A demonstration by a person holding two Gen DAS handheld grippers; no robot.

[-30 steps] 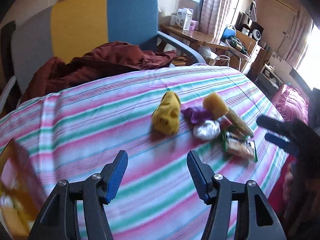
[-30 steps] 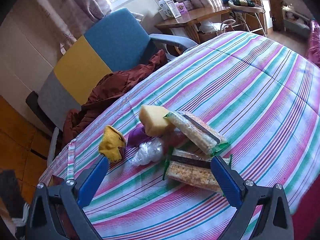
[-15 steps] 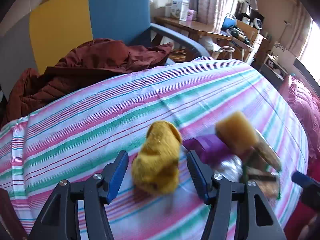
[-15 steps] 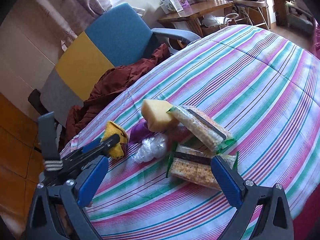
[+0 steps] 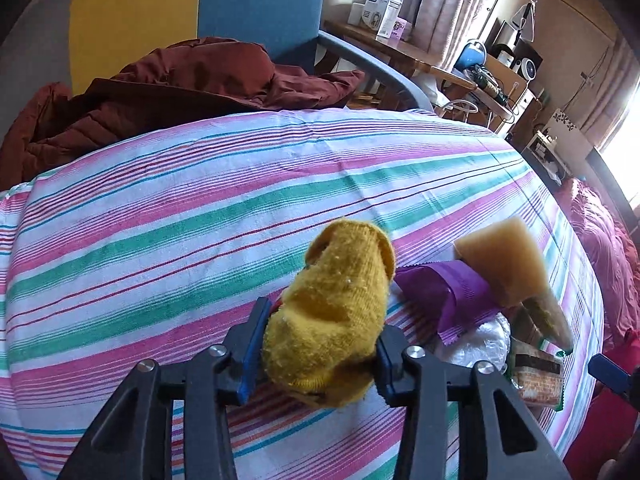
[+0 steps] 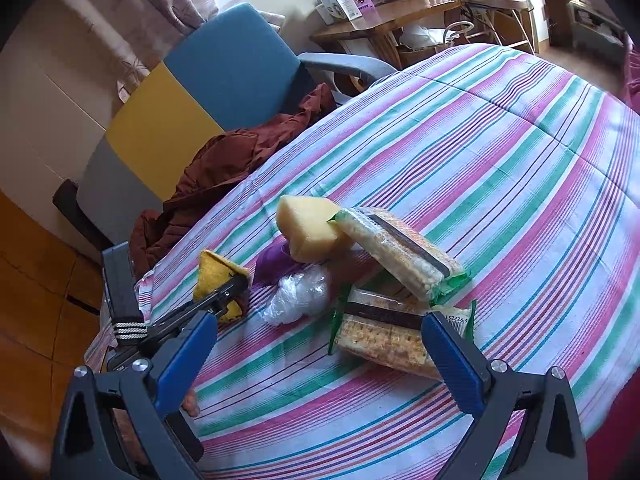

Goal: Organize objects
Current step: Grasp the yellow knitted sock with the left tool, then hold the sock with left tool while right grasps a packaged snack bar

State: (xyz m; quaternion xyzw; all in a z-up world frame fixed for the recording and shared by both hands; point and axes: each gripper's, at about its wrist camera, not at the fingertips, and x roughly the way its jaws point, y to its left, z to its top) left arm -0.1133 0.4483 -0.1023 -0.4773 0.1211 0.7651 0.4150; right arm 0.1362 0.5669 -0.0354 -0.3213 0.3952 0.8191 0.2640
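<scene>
Yellow knit cloth, a rolled sock point(image 5: 332, 312), sits squeezed between the blue pads of the left gripper point(image 5: 316, 344), whose jaws have just been closing onto it; the sock bulges above the pads and rests on the striped cover point(image 5: 168, 216) near its edge. Just beside it lies a purple wrapper point(image 5: 448, 292), with a yellow sponge point(image 5: 504, 264) propped over that and a crumpled clear bag point(image 5: 476, 340) below. From the right wrist view, two cracker packs point(image 6: 400, 248) lie crossed next to the sponge, one leaning on the other. The right gripper point(image 6: 316, 356) hangs above the nearer pack with its jaws wide and nothing between them. Behind the cover, a dark red jacket point(image 5: 168, 92) is heaped on a blue and yellow chair point(image 5: 256, 4).
</scene>
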